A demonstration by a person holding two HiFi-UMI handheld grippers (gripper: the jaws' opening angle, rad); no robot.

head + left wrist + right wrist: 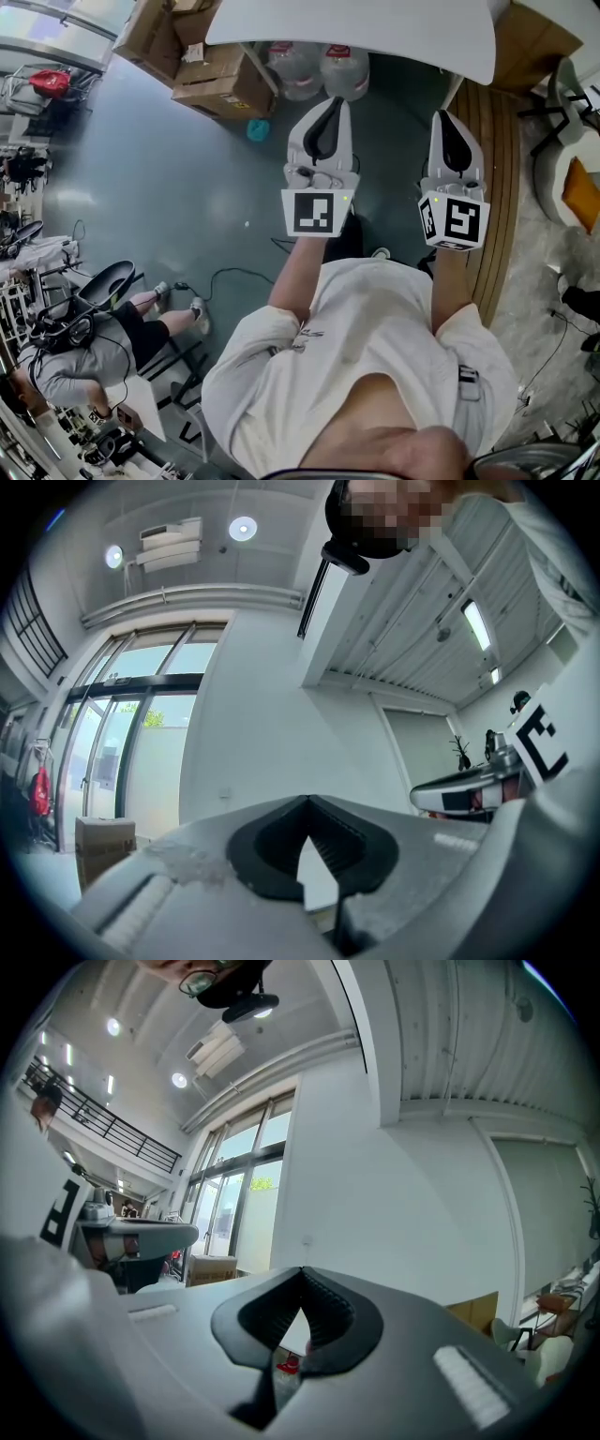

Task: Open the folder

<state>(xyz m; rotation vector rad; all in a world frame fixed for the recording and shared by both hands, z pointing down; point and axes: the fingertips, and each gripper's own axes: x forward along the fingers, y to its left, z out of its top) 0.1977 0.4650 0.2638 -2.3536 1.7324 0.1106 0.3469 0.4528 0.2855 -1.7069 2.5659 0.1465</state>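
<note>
Both arms reach forward, nearly level and side by side, over the grey floor (187,187) just short of the white table (394,33). There are two grippers. The left gripper (334,101) and the right gripper (446,116) each have their jaws closed tip to tip, holding nothing. What look like two water bottles (300,64) stand under the table. The folder cannot be made out in any view.

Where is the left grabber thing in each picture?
Head view: the left gripper is just above the middle, pointing up the picture toward the white table.
Left gripper view: the left gripper fills the bottom middle, jaws shut.
Right gripper view: the left gripper shows side-on at the left.
Shared landmark: the cardboard boxes, upper left in the head view and low left in both gripper views.
</note>
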